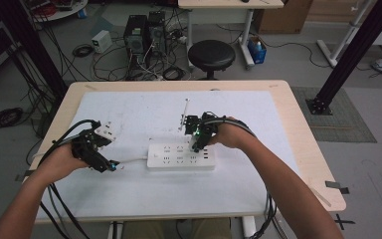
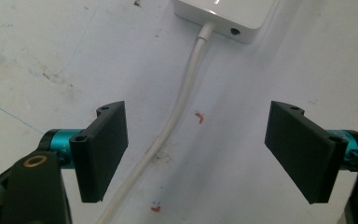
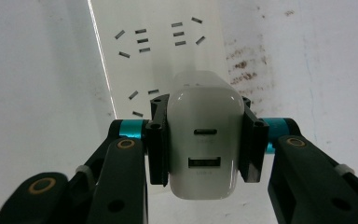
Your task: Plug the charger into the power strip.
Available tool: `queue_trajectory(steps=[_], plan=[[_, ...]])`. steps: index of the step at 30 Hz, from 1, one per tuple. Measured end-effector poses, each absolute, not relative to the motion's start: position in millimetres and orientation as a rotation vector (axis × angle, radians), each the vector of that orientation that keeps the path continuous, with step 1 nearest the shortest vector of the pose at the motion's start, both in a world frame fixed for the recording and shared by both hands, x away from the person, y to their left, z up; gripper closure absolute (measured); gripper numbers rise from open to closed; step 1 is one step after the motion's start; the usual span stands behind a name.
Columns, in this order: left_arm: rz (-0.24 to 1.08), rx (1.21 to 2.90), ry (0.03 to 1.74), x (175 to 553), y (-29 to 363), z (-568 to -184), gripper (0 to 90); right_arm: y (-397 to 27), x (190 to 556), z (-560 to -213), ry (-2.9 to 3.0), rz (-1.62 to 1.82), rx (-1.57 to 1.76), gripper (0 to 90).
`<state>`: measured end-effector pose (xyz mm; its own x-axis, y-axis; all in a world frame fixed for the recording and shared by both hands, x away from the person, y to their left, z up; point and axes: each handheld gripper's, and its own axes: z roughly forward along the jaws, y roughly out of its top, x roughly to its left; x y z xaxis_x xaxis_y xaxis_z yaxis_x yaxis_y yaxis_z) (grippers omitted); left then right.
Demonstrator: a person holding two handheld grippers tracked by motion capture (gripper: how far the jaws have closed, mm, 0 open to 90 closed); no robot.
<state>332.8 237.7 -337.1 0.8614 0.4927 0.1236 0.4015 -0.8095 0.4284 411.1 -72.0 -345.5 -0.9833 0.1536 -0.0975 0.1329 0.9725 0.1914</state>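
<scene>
Left gripper (image 1: 110, 166) is hovering low near the table's (image 1: 278, 94) left edge, jaws spread wide with nothing between them, straddling the white cord (image 2: 177, 109) that is running along the surface into the power strip's (image 1: 181, 156) left end. Power strip is lying flat around the table's middle, a bit toward the near edge. Right gripper (image 3: 204, 140) is pinching a white USB charger block (image 3: 204, 144) by its two flat sides, ports facing the camera, and holding it just above the strip's right portion; whether the prongs are touching a socket yet I cannot tell. Charger is probably light, rigid, smooth plastic, so likely a bit slippery; the side-on hold across the flat faces looks like the right place, and it needs to be kept square to the socket slots. Strip is light too and may slide when pushed on, so the free gripper could be steadying it. A small white block (image 1: 107, 130) is sitting just beyond the left gripper, a thin rod (image 1: 183, 113) is lying past the strip toward the far edge; neither is blocking the way.
</scene>
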Motion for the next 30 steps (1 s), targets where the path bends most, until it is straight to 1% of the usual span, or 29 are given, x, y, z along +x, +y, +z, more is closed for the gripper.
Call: queue_trajectory(steps=[6,7,9,11,16,19,22,30], plan=[[0.323,2.637,0.673,335,242,-340,21.3,-62,415,-351,3.019,0.230,0.130,61.9],[0.321,2.631,0.678,335,242,-341,21.3,-57,413,-354,3.030,0.181,0.064,62.0],[0.322,2.627,0.681,335,242,-341,21.3,-57,413,-354,3.030,0.181,0.064,62.0],[0.317,2.629,0.676,336,242,-342,21.3,-50,411,-355,3.013,0.123,-0.052,62.0],[0.308,2.615,0.685,336,242,-345,21.3,-45,414,-355,3.033,0.091,-0.001,62.1],[0.301,2.616,0.687,336,242,-348,21.3,-43,414,-356,3.037,0.083,0.086,62.3],[0.294,2.622,0.686,336,242,-350,21.3,-41,411,-360,3.015,0.045,0.043,62.4],[0.284,2.613,0.685,337,238,-352,21.3,-42,414,-361,3.032,0.043,0.054,62.5]])
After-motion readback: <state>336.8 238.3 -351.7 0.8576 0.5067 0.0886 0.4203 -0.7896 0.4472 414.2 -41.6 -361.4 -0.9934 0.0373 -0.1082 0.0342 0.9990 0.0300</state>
